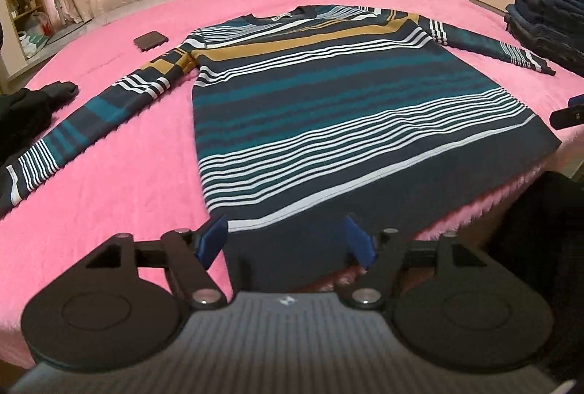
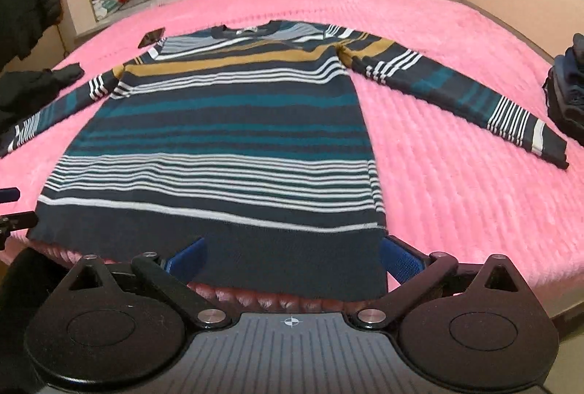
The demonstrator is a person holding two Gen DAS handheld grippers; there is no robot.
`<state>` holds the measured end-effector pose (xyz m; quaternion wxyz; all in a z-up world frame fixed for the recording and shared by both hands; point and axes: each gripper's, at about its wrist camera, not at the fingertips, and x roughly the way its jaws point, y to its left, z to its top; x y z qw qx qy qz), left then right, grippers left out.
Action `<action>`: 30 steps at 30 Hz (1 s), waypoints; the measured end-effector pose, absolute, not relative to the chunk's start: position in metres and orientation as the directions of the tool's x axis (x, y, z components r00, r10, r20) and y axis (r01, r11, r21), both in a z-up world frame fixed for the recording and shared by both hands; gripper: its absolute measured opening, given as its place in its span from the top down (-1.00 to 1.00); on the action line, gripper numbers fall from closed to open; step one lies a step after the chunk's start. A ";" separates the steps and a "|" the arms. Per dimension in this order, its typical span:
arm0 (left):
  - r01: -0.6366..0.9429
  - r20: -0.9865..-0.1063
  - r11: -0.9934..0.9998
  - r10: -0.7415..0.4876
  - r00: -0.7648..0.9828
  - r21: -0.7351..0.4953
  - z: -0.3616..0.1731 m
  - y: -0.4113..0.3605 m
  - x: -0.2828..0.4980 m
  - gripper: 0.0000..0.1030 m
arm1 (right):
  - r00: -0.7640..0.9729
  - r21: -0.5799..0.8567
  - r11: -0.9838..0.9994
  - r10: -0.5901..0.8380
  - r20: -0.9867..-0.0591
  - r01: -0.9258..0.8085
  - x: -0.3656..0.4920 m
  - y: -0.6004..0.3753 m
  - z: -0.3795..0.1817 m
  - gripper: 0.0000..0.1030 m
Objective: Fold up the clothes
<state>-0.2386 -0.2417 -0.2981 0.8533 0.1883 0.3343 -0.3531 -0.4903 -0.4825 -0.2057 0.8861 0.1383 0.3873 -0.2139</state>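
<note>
A long-sleeved sweater (image 1: 328, 109) (image 2: 226, 138), striped in navy, teal, white and mustard, lies flat on the pink bed cover (image 1: 120, 182) (image 2: 456, 193). Both sleeves are spread out to the sides and its hem is at the near bed edge. My left gripper (image 1: 286, 237) hovers over the hem's left corner, its jaws apart; the cloth lies below the blue pads (image 1: 213, 238) and is not pinched. My right gripper (image 2: 294, 255) stands wide open over the hem's right corner, its pads (image 2: 401, 259) clear of the fabric.
A stack of folded dark clothes (image 1: 547, 25) (image 2: 565, 94) sits at the bed's right side. A crumpled black garment (image 1: 29, 109) (image 2: 33, 83) lies at the left, past the sleeve cuff. A dark phone (image 1: 150, 39) (image 2: 151, 37) rests near the left shoulder.
</note>
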 end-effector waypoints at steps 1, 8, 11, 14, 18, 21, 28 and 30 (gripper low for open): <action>0.726 -0.706 0.682 -0.474 0.526 0.083 -0.299 -0.241 -0.238 -0.38 | 0.606 0.084 0.870 -0.266 -0.750 0.485 -0.490 -0.482 -0.207 -1.00; 0.706 -0.711 0.706 -0.468 0.524 0.056 -0.303 -0.234 -0.239 -0.55 | 0.563 0.063 0.872 -0.256 -0.786 0.485 -0.482 -0.475 -0.219 -1.00; 0.708 -0.719 0.704 -0.461 0.520 0.060 -0.306 -0.233 -0.240 -0.55 | 0.555 0.058 0.873 -0.255 -0.792 0.484 -0.479 -0.472 -0.221 -1.00; 0.706 -0.723 0.705 -0.458 0.518 0.059 -0.307 -0.233 -0.241 -0.55 | 0.542 0.041 0.876 -0.260 -0.799 0.481 -0.475 -0.470 -0.223 -1.00; 0.705 -0.722 0.707 -0.461 0.516 0.053 -0.307 -0.233 -0.241 -0.56 | 0.538 0.037 0.882 -0.252 -0.804 0.469 -0.473 -0.469 -0.225 -1.00; 0.704 -0.721 0.708 -0.462 0.517 0.052 -0.307 -0.234 -0.241 -0.57 | 0.537 0.035 0.884 -0.251 -0.806 0.466 -0.471 -0.468 -0.226 -1.00; 0.701 -0.725 0.712 -0.461 0.513 0.043 -0.309 -0.233 -0.239 -0.58 | 0.531 0.033 0.885 -0.248 -0.810 0.464 -0.468 -0.467 -0.228 -1.00; 0.699 -0.725 0.714 -0.460 0.513 0.041 -0.310 -0.233 -0.238 -0.58 | 0.529 0.030 0.886 -0.248 -0.811 0.462 -0.466 -0.466 -0.229 -1.00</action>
